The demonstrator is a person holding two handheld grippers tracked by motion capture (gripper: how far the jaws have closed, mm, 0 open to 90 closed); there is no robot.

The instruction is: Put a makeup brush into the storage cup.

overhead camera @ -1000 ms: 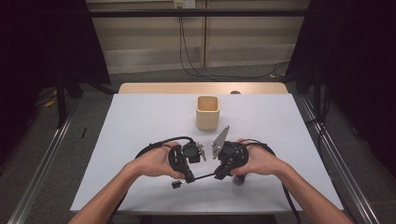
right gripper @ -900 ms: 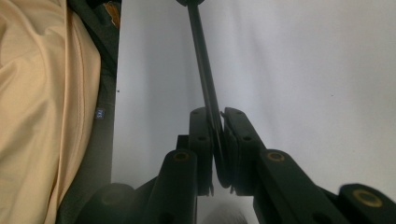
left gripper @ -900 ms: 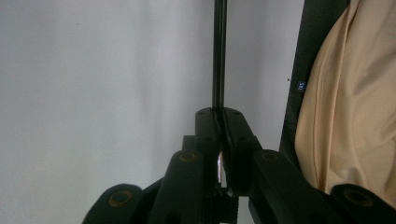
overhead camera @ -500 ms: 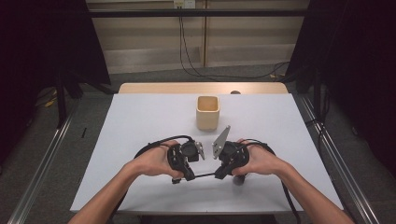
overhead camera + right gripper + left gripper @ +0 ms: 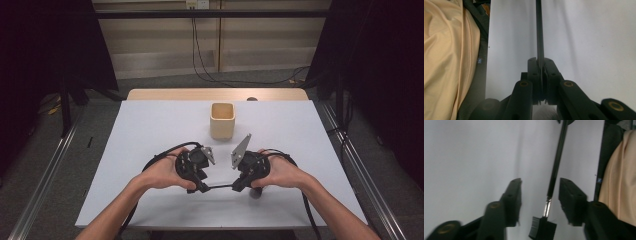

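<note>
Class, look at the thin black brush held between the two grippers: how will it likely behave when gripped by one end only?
The thin black brush probably stays stiff: its handle runs straight from the right gripper, which clamps it. It looks light, being so slender. With the left gripper jaws having just been opening, clear of it, its bristle end may droop or pivot.

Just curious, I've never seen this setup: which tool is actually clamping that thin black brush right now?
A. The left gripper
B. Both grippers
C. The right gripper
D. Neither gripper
C: the right gripper has its jaws shut on the brush, while the left gripper has just been opening, its pads clear of the handle.
</note>
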